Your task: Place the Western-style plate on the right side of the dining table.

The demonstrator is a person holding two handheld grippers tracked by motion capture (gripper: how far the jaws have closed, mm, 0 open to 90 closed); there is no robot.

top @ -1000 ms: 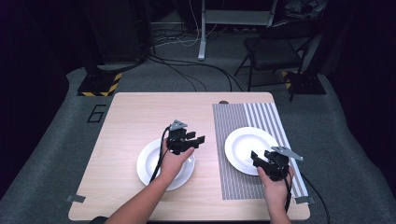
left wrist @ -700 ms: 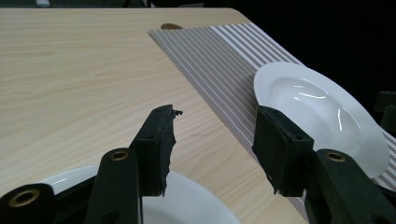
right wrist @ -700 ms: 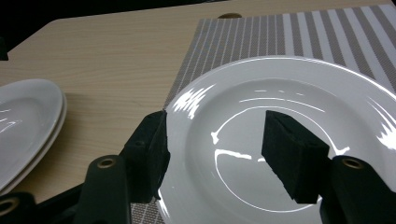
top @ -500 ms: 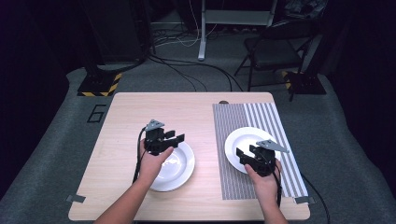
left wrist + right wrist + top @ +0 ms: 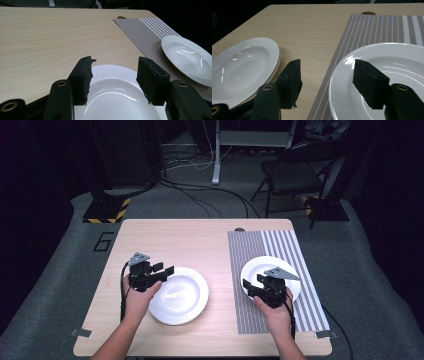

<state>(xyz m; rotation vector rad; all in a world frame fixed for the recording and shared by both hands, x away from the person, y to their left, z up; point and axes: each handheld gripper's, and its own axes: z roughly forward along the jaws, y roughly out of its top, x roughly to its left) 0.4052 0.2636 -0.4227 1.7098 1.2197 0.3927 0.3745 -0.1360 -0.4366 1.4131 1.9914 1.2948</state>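
Observation:
A white plate [image 5: 182,297] lies on the bare wooden table [image 5: 190,240], left of centre. My left gripper [image 5: 165,269] hovers at its left rim, open, jaws pointing right across it. In the left gripper view the left gripper [image 5: 115,72] holds nothing, and the plate [image 5: 117,100] lies just below the jaws. A second white plate [image 5: 265,267] rests on a grey striped placemat [image 5: 250,250]. My right gripper [image 5: 248,287] is open at that plate's left rim. In the right gripper view the right gripper [image 5: 327,72] straddles the rim of that plate [image 5: 407,62], touching nothing.
The left plate [image 5: 242,62] shows a double rim, as if it is stacked on another. A small brown disc [image 5: 239,229] sits at the table's far edge. Beyond the table are a chair [image 5: 295,175], floor cables and a stand base [image 5: 105,212].
Both grippers have moved left. The left one went from over its plate's middle to the left rim, the right one from over its plate to the left rim. Neither plate has moved.

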